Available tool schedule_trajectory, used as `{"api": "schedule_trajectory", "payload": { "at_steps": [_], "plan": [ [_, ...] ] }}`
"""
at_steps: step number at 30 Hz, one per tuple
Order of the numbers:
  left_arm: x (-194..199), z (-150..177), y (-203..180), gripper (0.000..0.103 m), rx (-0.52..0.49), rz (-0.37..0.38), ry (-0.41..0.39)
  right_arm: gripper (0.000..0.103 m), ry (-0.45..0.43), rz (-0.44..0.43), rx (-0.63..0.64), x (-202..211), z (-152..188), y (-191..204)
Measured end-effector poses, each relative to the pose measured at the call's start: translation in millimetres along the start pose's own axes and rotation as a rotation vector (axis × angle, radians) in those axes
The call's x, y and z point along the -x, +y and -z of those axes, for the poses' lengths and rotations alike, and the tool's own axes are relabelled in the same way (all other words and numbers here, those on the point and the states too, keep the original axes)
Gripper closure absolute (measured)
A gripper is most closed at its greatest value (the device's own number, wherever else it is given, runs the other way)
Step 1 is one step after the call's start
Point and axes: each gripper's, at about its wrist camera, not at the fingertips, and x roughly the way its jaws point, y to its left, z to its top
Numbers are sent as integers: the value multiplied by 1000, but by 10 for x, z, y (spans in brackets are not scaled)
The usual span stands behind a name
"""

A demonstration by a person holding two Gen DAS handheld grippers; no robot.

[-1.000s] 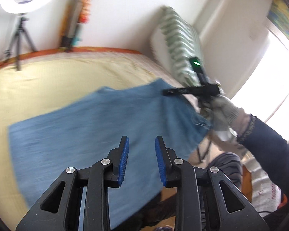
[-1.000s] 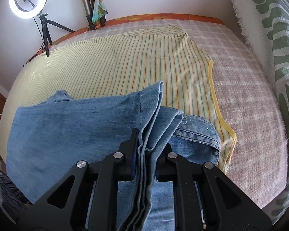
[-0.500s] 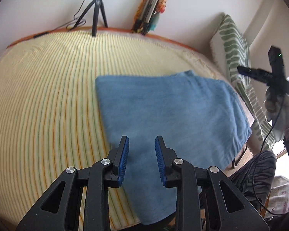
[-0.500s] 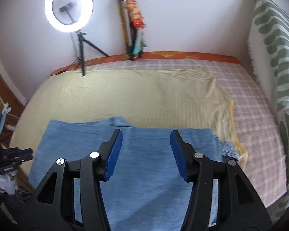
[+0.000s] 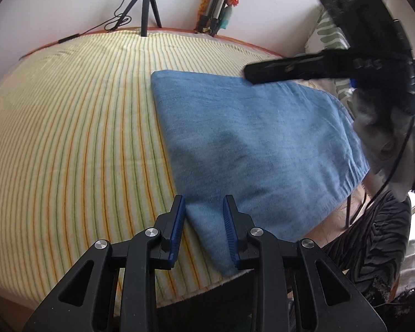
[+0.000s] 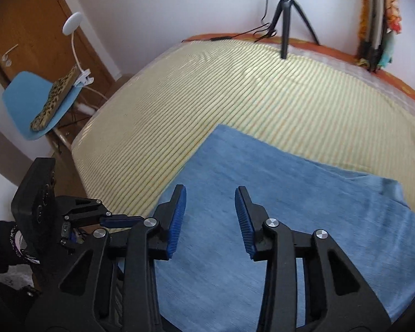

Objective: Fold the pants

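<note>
The blue denim pants [image 5: 257,144] lie folded flat on the striped yellow bed cover [image 5: 69,127], near the bed's front edge. They also fill the lower right of the right wrist view [image 6: 290,207]. My left gripper [image 5: 203,215] is open and empty, just above the near left corner of the pants. My right gripper [image 6: 210,207] is open and empty, hovering over the pants. It also shows in the left wrist view [image 5: 332,63] above the pants' far right side. The left gripper shows in the right wrist view [image 6: 118,218] at the bed's edge.
A black tripod [image 5: 149,13] and a bundle of poles [image 5: 215,5] stand at the wall behind the bed. A green-patterned pillow [image 5: 329,33] is at the right. A blue chair [image 6: 38,102] with a leopard-print cushion and a clip lamp stands left of the bed.
My right gripper opened and let go of the pants' folded edge, then lifted and swung left. The pants now lie flat. My left gripper moved left to the pants' near corner.
</note>
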Motion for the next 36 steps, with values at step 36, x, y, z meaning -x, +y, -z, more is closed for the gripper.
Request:
{"api": "schedule_trajectory", "payload": {
  "at_steps": [36],
  "plan": [
    [300,-17,-74,77,146,242,-96,49,368,269,-80,-1097,-546,511]
  ]
}}
